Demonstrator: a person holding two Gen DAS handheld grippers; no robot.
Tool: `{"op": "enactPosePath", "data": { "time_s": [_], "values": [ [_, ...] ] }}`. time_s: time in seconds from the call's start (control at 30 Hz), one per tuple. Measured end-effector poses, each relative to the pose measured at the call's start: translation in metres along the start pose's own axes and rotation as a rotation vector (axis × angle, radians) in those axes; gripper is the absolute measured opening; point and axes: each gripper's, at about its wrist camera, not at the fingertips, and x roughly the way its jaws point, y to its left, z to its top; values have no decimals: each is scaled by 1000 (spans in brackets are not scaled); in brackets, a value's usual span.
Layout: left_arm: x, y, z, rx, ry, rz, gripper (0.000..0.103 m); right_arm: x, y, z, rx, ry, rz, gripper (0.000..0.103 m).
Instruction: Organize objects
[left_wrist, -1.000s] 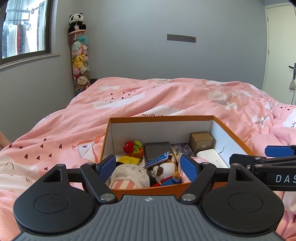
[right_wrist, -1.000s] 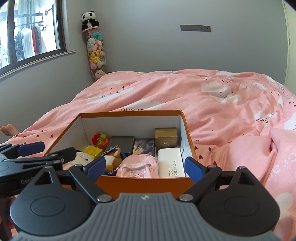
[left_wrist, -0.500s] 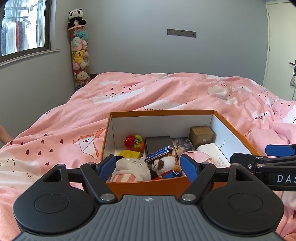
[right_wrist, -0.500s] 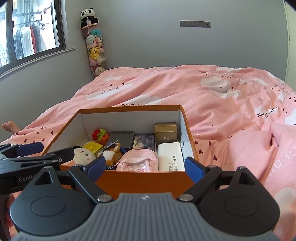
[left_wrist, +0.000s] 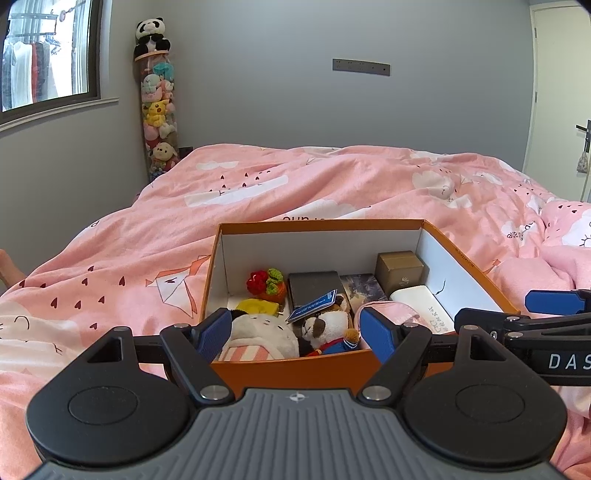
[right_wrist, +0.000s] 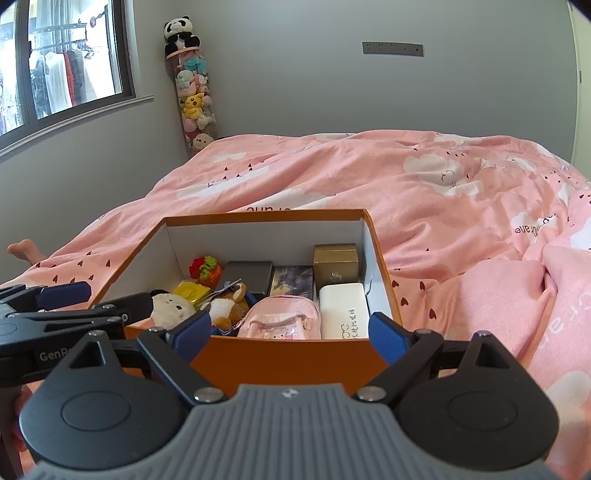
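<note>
1. Pink bedding (left_wrist: 332, 192) covers the bed, and on it, in the left wrist view, sits the orange box (left_wrist: 465, 258), packed. The left gripper (left_wrist: 295, 330) hangs just short of the near wall, its jaws spread and empty. Beyond them lie a white plush (left_wrist: 258, 332) and a small bear (left_wrist: 325, 325) near, a gold box (left_wrist: 400, 269) far right.

2. Right wrist view: the right gripper (right_wrist: 290, 332) is likewise parted and holds nothing. A pink pouch (right_wrist: 280, 321) and a white case (right_wrist: 343, 308) lie just past the near wall.

3. Everything seems stowed; to do the finish well, I'd keep both grippers above the rim so nothing gets dragged out.
</note>
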Motion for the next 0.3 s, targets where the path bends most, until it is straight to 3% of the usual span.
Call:
{"op": "enactPosePath", "data": {
  "time_s": [0.3],
  "values": [
    [-1, 2, -1, -9, -1, -10, 91, 1, 3, -1, -10, 7, 4, 92]
  ]
}}
